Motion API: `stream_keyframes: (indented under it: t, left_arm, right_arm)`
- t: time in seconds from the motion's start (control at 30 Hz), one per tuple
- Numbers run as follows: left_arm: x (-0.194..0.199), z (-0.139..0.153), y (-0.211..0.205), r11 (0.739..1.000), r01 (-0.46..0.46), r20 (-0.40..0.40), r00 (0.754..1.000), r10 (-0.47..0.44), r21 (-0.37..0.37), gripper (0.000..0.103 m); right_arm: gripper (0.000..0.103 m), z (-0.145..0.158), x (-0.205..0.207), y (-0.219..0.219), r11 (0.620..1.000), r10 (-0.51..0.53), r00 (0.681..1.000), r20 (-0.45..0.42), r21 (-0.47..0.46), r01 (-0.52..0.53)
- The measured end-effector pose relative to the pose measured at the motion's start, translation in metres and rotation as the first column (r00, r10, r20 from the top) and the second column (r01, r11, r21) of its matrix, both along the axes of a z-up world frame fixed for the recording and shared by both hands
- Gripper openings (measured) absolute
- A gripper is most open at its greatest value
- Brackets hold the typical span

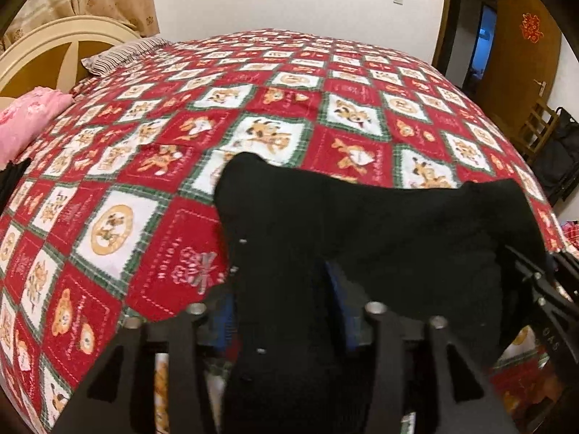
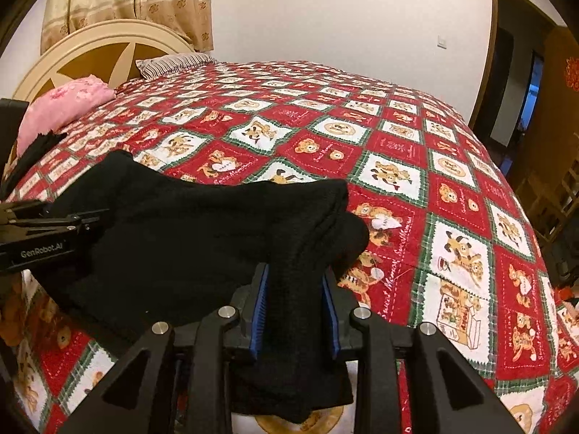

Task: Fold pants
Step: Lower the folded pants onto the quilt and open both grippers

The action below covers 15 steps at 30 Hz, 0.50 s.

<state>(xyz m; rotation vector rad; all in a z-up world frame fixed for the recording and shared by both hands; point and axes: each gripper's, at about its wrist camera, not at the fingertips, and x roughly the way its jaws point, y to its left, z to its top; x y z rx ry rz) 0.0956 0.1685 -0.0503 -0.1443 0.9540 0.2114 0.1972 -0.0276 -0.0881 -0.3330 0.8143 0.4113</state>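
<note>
Pants [image 2: 202, 231] are spread across the bed [image 1: 108, 188] w/ long axis side-to-side btwn tools: right tool [image 2: 295, 307] is clamped on one end, left tool [image 1: 286, 311] is parted around the other.

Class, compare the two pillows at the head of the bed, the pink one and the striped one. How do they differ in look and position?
The pink pillow is plain pink with a faint floral print; the striped pillow has thin dark and pale stripes. The pink pillow looks plump and lies nearer the camera; the striped pillow looks flatter and lies farther back. Both rest by the headboard on the red patterned bedspread.
</note>
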Motion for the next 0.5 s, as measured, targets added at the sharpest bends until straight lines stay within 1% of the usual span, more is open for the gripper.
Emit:
stream_keyframes:
  t: [0.03, 0.07, 0.1, 0.13, 0.2, 0.27, 0.3, 0.33, 0.37, 0.4, 0.5]
  left_arm:
    - [0.0, -0.001, 0.002, 1.0, -0.007, -0.001, 1.0, 0.008, 0.015, 0.069]
    - [-0.001, -0.002, 0.004, 0.999, -0.016, -0.003, 1.0, 0.016, 0.028, 0.078]
    - [-0.001, -0.004, 0.006, 0.999, -0.027, -0.007, 1.0, 0.027, 0.034, 0.084]
    - [-0.001, -0.006, 0.009, 0.999, -0.033, -0.009, 0.999, 0.033, 0.028, 0.086]
    - [-0.002, -0.009, 0.017, 0.999, -0.048, -0.022, 0.999, 0.048, -0.009, 0.093]
    - [-0.006, -0.011, 0.024, 0.997, -0.059, -0.037, 0.998, 0.057, -0.048, 0.097]
    - [-0.009, -0.011, 0.028, 0.996, -0.056, -0.046, 0.998, 0.053, -0.066, 0.1]
    - [-0.01, -0.011, 0.029, 0.996, -0.051, -0.049, 0.998, 0.047, -0.074, 0.1]
    - [-0.013, -0.011, 0.032, 0.995, -0.045, -0.054, 0.998, 0.04, -0.09, 0.101]
    - [-0.016, -0.01, 0.036, 0.992, -0.043, -0.062, 0.997, 0.036, -0.119, 0.101]
    - [-0.028, -0.003, 0.052, 0.977, -0.056, -0.082, 0.996, 0.04, -0.205, 0.103]
  right_arm:
    - [0.029, -0.001, 0.0, 0.001, 1.0, 0.0, 1.0, 0.004, -0.006, 0.0]
    - [0.03, -0.001, 0.0, 0.001, 1.0, 0.0, 1.0, 0.006, -0.008, 0.0]
    - [0.03, -0.001, -0.001, 0.001, 1.0, 0.0, 1.0, 0.006, -0.008, 0.0]
    - [0.03, -0.001, 0.0, 0.0, 1.0, -0.002, 1.0, 0.003, -0.005, 0.002]
    - [0.031, -0.001, 0.0, -0.003, 1.0, -0.005, 1.0, -0.004, 0.005, 0.005]
    - [0.033, 0.0, 0.001, -0.007, 1.0, -0.006, 1.0, -0.02, 0.026, 0.006]
    - [0.039, 0.0, 0.002, -0.008, 0.999, -0.009, 1.0, -0.029, 0.035, 0.011]
    - [0.043, 0.001, 0.003, -0.012, 0.999, -0.019, 0.999, -0.039, 0.046, 0.021]
    - [0.049, 0.003, 0.003, -0.014, 0.998, -0.025, 0.999, -0.044, 0.056, 0.027]
    - [0.051, 0.004, 0.002, -0.018, 0.997, -0.027, 0.998, -0.051, 0.07, 0.031]
    - [0.051, 0.012, -0.006, -0.032, 0.991, -0.046, 0.997, -0.065, 0.125, 0.054]
